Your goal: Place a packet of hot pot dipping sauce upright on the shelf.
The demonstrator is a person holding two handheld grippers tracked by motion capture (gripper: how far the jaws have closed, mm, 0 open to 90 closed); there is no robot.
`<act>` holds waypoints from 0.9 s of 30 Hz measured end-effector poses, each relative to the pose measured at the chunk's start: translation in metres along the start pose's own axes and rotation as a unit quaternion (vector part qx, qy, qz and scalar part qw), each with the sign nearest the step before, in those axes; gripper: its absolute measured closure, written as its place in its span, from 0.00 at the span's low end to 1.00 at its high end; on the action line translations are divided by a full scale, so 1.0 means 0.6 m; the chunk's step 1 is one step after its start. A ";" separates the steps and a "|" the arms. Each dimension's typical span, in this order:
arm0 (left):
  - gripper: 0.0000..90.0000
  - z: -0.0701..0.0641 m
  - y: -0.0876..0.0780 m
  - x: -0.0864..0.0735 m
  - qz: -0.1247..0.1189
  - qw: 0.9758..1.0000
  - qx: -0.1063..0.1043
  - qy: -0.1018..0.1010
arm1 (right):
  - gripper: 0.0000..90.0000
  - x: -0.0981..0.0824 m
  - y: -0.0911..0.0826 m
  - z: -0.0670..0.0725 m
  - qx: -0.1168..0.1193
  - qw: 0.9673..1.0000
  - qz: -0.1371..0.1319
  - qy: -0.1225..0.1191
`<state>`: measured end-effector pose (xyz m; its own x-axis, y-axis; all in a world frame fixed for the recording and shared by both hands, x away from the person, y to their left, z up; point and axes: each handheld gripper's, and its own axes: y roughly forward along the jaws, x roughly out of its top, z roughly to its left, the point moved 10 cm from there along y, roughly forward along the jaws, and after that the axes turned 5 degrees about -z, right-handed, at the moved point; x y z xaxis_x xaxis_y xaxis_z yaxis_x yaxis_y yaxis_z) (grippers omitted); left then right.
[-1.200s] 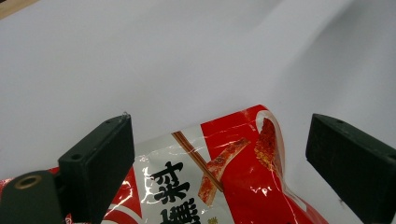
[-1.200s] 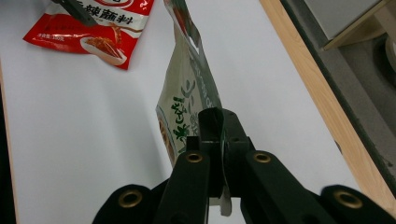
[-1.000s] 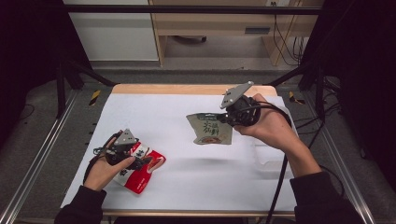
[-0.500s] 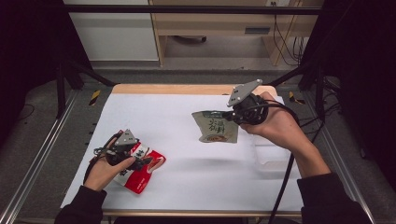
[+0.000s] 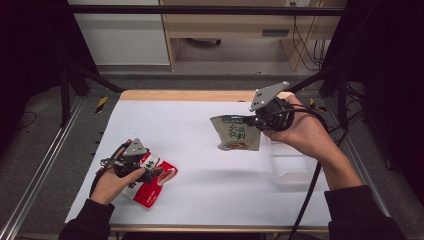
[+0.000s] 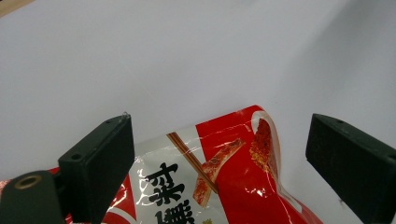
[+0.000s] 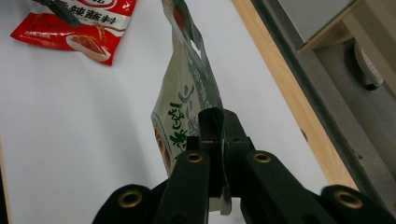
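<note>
The green snack pouch hung clear above the white table, right of centre and toward the far side, pinched at one edge by the right gripper. In the right gripper view the two black jaws were clenched tight on the pouch's thin edge, so that the pouch stood on edge and stretched away from the camera, its printed face turned toward the left of that view. The person's right hand wrapped the gripper body from the right, with the grey three-cornered plate tilted above it and a black cable trailing back toward the near edge of the table.

Near the left near corner of the table lay the red snack pouch, flat on the white surface. The left gripper rested over it, held by the person's left hand. In the left gripper view the jaws stood released and wide apart, one on each side of the red pouch's upper end, with bare table between each pad and the foil. A clear plastic container sat on the table just near of the right hand, close to the right edge. The two pouches were well apart.
</note>
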<state>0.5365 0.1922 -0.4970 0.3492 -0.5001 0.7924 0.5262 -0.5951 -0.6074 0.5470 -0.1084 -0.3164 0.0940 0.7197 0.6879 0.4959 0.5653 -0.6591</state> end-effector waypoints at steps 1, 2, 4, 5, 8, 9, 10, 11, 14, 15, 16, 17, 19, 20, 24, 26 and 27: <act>0.09 -0.001 0.001 0.000 0.000 1.000 -0.001 0.000 | 1.00 -0.001 -0.002 -0.001 -0.002 1.000 0.000 0.001; 0.09 -0.001 0.002 0.000 0.000 1.000 -0.001 0.001 | 1.00 -0.002 -0.003 -0.002 -0.002 1.000 0.001 0.004; 0.09 -0.002 0.002 -0.001 0.002 1.000 -0.001 0.001 | 1.00 -0.003 -0.006 -0.005 -0.005 1.000 0.003 0.001; 0.09 -0.002 0.002 -0.001 0.001 1.000 -0.001 0.001 | 1.00 -0.004 -0.007 -0.005 -0.005 1.000 0.004 0.002; 0.09 -0.001 0.002 -0.001 0.000 1.000 0.000 0.000 | 1.00 -0.005 -0.013 -0.012 -0.009 1.000 0.005 -0.001; 0.09 0.000 0.001 -0.002 0.001 1.000 -0.001 0.000 | 1.00 -0.005 -0.015 -0.013 -0.011 1.000 0.003 0.000; 0.09 0.000 0.001 -0.002 0.001 1.000 -0.001 0.000 | 1.00 -0.006 -0.018 -0.015 -0.012 1.000 0.004 0.002; 0.09 0.000 0.001 -0.003 0.002 1.000 -0.001 -0.001 | 1.00 -0.006 -0.019 -0.017 -0.014 1.000 0.001 0.002; 0.09 0.001 0.000 -0.003 0.002 1.000 0.000 -0.001 | 1.00 -0.008 -0.026 -0.023 -0.017 1.000 0.000 0.003; 0.09 0.001 0.000 -0.003 0.002 1.000 0.000 -0.001 | 1.00 -0.009 -0.029 -0.027 -0.021 1.000 -0.001 0.002; 0.09 0.000 0.000 -0.003 0.002 1.000 0.000 -0.001 | 1.00 -0.011 -0.031 -0.028 -0.021 1.000 0.000 0.002; 0.09 0.000 0.000 -0.002 0.001 1.000 0.000 -0.001 | 1.00 -0.013 -0.033 -0.032 -0.023 1.000 -0.001 0.004; 0.09 0.000 0.000 -0.001 0.000 1.000 0.001 0.000 | 1.00 -0.017 -0.037 -0.038 -0.024 1.000 -0.001 0.007; 0.09 0.000 0.000 -0.002 0.000 1.000 0.001 -0.001 | 1.00 -0.019 -0.039 -0.041 -0.026 1.000 0.000 0.007; 0.09 0.001 -0.001 -0.004 0.002 1.000 0.000 -0.001 | 1.00 -0.028 -0.047 -0.053 -0.032 0.999 0.006 0.008; 0.09 0.002 -0.001 -0.004 0.002 1.000 0.001 -0.002 | 1.00 -0.034 -0.052 -0.060 -0.036 0.999 0.012 0.008; 0.09 0.002 -0.001 -0.004 0.001 1.000 0.001 -0.002 | 1.00 -0.037 -0.054 -0.065 -0.039 0.999 0.014 0.009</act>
<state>0.5361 0.1944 -0.4984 0.3536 -0.4984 0.7915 0.5264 -0.5935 -0.6089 0.5624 -0.1585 -0.2985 0.1241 0.7268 0.6755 0.5585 0.5115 -0.6530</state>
